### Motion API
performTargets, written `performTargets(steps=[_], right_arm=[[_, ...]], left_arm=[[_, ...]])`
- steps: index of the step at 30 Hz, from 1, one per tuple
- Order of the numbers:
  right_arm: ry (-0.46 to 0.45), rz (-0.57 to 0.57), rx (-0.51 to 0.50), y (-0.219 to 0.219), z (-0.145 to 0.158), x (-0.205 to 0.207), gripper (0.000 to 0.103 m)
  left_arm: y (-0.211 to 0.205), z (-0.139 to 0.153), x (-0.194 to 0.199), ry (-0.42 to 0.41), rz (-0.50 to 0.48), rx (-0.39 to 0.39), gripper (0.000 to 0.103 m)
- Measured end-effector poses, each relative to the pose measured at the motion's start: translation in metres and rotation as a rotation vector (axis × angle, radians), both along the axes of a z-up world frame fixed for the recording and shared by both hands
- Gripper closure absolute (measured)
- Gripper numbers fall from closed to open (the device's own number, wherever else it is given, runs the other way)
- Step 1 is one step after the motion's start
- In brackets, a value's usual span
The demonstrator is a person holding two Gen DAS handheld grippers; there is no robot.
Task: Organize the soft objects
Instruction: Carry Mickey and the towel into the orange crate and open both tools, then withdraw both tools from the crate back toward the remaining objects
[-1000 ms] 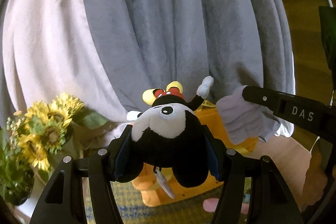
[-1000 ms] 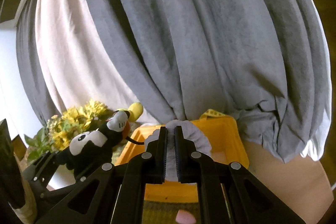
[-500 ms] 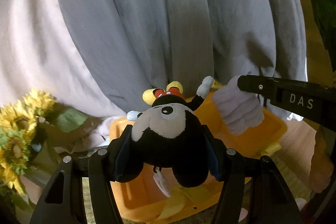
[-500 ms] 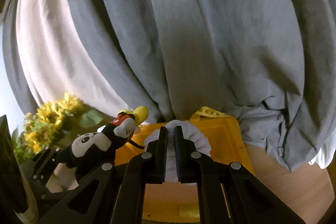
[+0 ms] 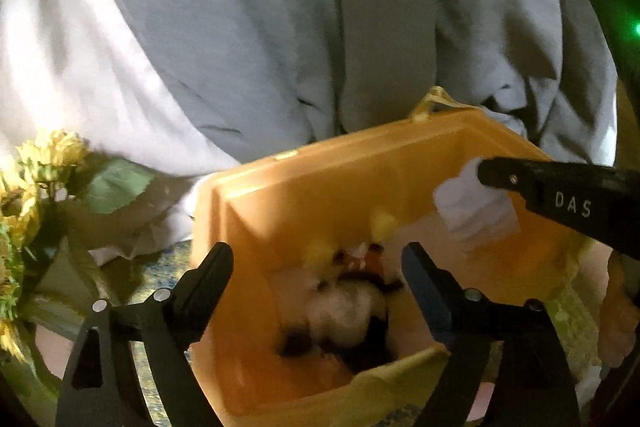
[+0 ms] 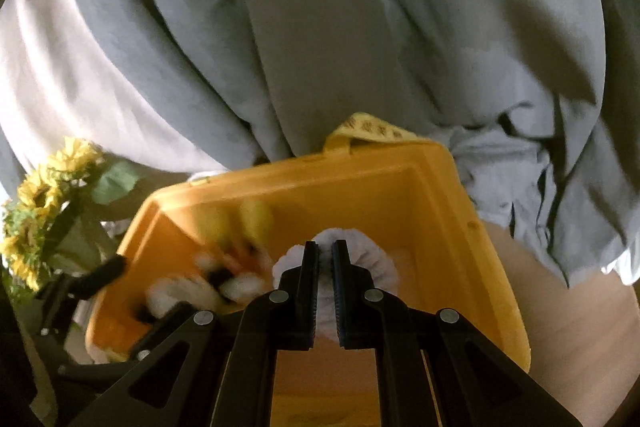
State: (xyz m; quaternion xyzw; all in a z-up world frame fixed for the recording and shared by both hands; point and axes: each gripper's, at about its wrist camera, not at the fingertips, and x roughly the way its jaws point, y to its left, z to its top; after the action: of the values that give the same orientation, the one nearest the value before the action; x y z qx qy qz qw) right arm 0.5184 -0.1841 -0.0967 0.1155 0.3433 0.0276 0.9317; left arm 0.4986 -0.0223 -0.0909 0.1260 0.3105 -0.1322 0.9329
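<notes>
Left tongs are opening over the black-and-white plush mouse in the yellow plastic bin, while right tongs, at three o'clock, grip a fluffy white pad.

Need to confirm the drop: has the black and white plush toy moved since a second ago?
Yes. The plush toy has left the left tool, whose jaws are opening, and now lies blurred down inside the yellow bin, below its rim.

The orange bin is open above but crowded inside by the black-and-white plush, with grey curtains close behind and sunflowers leftward.
</notes>
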Motion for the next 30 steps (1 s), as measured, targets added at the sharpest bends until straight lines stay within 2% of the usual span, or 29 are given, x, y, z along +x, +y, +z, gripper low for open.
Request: performTargets(steps=[2,3,4,6,12,16,22,30], right_arm=[[0.012,-0.013,-0.004,-0.001,-0.003,0.001,0.092],[0.014,-0.013,-0.01,-0.001,-0.003,0.001,0.086],[0.014,-0.014,-0.014,-0.001,-0.003,0.0,0.069],[0.007,-0.029,-0.02,-0.001,0.0,-0.002,0.044],[-0.045,-0.073,-0.08,0.0,0.019,-0.02,0.044],[-0.077,-0.095,-0.095,-0.002,0.035,-0.04,0.034],[-0.14,-0.13,-0.108,-0.004,0.06,-0.079,0.028],[-0.197,-0.145,-0.137,-0.007,0.082,-0.135,0.024]], left_arm=[[0.0,0.001,0.001,-0.001,0.01,-0.003,0.015],[0.002,0.002,0.0,-0.002,0.015,-0.005,0.015],[0.004,0.004,0.0,-0.004,0.02,-0.008,0.013],[0.007,0.008,-0.004,-0.012,0.035,-0.015,0.01],[0.014,0.028,-0.022,-0.06,0.087,-0.038,0.005],[0.018,0.046,-0.044,-0.106,0.107,-0.065,0.0],[0.021,0.069,-0.083,-0.15,0.122,-0.099,0.0],[0.016,0.089,-0.134,-0.184,0.119,-0.128,0.0]])
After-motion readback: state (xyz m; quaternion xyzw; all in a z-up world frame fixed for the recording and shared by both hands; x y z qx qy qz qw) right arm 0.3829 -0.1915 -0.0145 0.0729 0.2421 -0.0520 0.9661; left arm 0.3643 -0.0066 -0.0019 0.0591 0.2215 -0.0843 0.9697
